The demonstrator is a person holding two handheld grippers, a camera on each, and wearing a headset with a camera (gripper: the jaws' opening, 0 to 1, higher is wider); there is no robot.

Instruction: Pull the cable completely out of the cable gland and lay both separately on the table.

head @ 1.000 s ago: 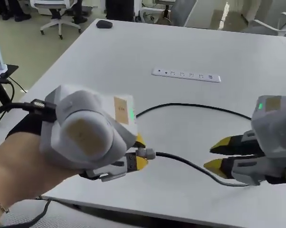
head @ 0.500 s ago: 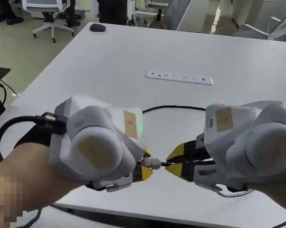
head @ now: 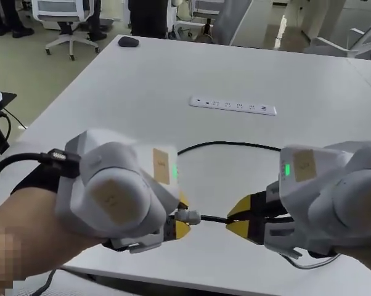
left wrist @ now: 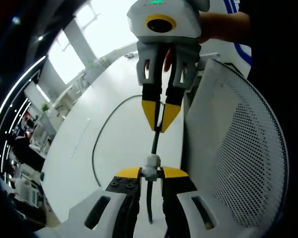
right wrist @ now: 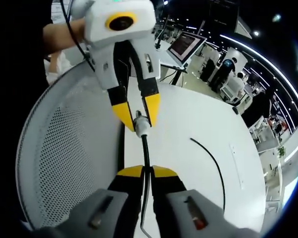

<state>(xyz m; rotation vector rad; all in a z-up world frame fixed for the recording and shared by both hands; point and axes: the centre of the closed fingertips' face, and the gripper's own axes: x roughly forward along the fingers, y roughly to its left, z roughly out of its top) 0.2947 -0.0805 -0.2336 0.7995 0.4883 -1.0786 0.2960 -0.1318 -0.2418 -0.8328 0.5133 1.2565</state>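
Near the front edge of the table [head: 142, 80], on the left, the left gripper [head: 180, 221] is clamped on the cable gland [head: 189, 216] and holds it just above the surface. The black cable [head: 214, 219] runs out of the gland's right end. A short way along it, the right gripper [head: 240, 219] is pinched tight on that cable, and both gripper views confirm the 2 holds. The pulling step looks to be in hand: the cable is threaded through the gland and neither piece lies free. The next move calls for drawing the 2 grippers apart along the cable's line, probably with a regrip farther along. Behind them the tabletop is open up to the power strip [head: 233, 105]. The front edge is close, so laying the pieces farther in looks safer.
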